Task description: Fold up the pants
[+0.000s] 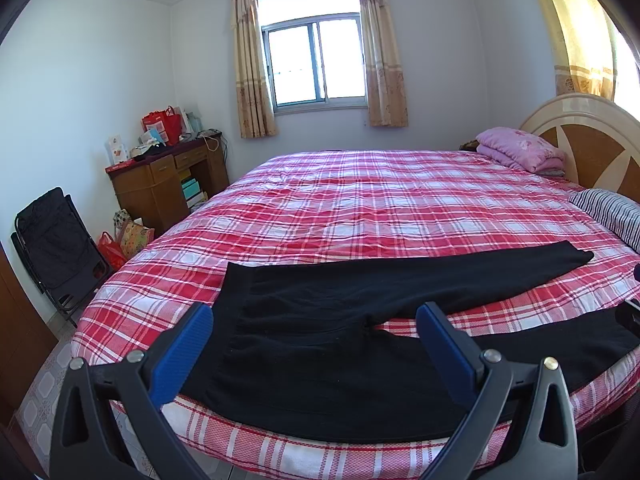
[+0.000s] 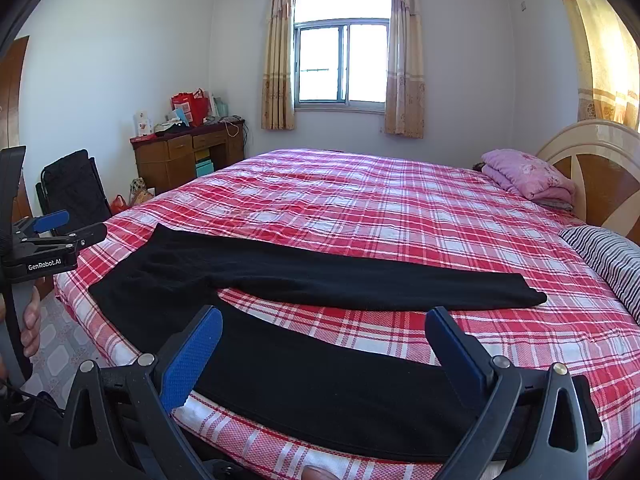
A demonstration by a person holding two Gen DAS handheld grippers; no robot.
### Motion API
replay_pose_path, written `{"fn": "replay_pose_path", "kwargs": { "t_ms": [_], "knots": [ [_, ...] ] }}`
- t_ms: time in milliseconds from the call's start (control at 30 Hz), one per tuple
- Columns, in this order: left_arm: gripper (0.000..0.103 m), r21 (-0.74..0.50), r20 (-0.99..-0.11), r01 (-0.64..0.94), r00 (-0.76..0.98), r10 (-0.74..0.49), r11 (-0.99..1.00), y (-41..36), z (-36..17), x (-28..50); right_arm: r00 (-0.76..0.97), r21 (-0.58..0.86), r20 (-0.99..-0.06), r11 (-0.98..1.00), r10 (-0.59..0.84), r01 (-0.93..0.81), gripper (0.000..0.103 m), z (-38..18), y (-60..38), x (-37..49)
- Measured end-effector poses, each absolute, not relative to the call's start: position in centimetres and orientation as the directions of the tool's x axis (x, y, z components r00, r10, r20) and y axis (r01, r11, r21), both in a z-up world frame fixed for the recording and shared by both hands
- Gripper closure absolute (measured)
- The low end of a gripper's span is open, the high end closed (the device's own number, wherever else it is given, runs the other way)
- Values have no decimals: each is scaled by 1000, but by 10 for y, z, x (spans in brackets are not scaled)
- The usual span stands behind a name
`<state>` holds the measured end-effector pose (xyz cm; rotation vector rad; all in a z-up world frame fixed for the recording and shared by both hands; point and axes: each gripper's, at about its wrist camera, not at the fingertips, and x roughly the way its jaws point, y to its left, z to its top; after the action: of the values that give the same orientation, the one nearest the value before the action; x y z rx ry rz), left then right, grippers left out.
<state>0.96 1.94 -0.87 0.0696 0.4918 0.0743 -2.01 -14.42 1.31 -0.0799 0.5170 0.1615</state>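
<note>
Black pants (image 1: 340, 312) lie flat on the red plaid bed (image 1: 360, 208), waistband to the left, the two legs spread apart toward the right. My left gripper (image 1: 314, 320) is open and empty, hovering over the waist and crotch area near the bed's front edge. My right gripper (image 2: 324, 324) is open and empty above the near leg of the pants (image 2: 320, 384); the far leg (image 2: 360, 280) lies beyond it. The left gripper also shows at the left edge of the right wrist view (image 2: 60, 224).
A pink folded quilt (image 1: 520, 152) and a striped pillow (image 1: 612, 212) lie by the headboard (image 1: 592, 140) at the right. A wooden desk (image 1: 168, 176) with bags and a black folding chair (image 1: 56, 248) stand left of the bed. Tiled floor lies below the bed's edge.
</note>
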Motion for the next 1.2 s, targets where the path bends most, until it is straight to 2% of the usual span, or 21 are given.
{"fn": "replay_pose_path", "kwargs": {
  "t_ms": [500,633,767,900,1033,1167,1200],
  "knots": [
    [0,98,-515,-59,851,101,994,31,-29,26,838,-58,-534,985,109,-165,1,-4,-142,-8],
    [0,108,-556,-84,821,131,991,52,-46,52,827,-76,-555,984,93,-161,1,-13,-148,4],
    [0,148,-546,-179,805,231,973,91,-56,83,809,-54,-582,988,86,-144,1,-24,-163,20],
    [0,167,-597,-250,744,299,954,134,-73,132,775,-13,-628,995,68,-98,1,-39,-185,43],
    [0,187,-630,-247,713,309,951,152,-86,169,751,-2,-658,998,47,-64,1,-49,-203,63],
    [0,158,-666,-207,699,259,966,156,-95,202,731,-6,-682,999,20,-34,1,-52,-225,86],
    [4,152,-673,-193,698,245,969,155,-97,208,728,-7,-685,1000,12,-24,1,-51,-231,92]
  ]
}}
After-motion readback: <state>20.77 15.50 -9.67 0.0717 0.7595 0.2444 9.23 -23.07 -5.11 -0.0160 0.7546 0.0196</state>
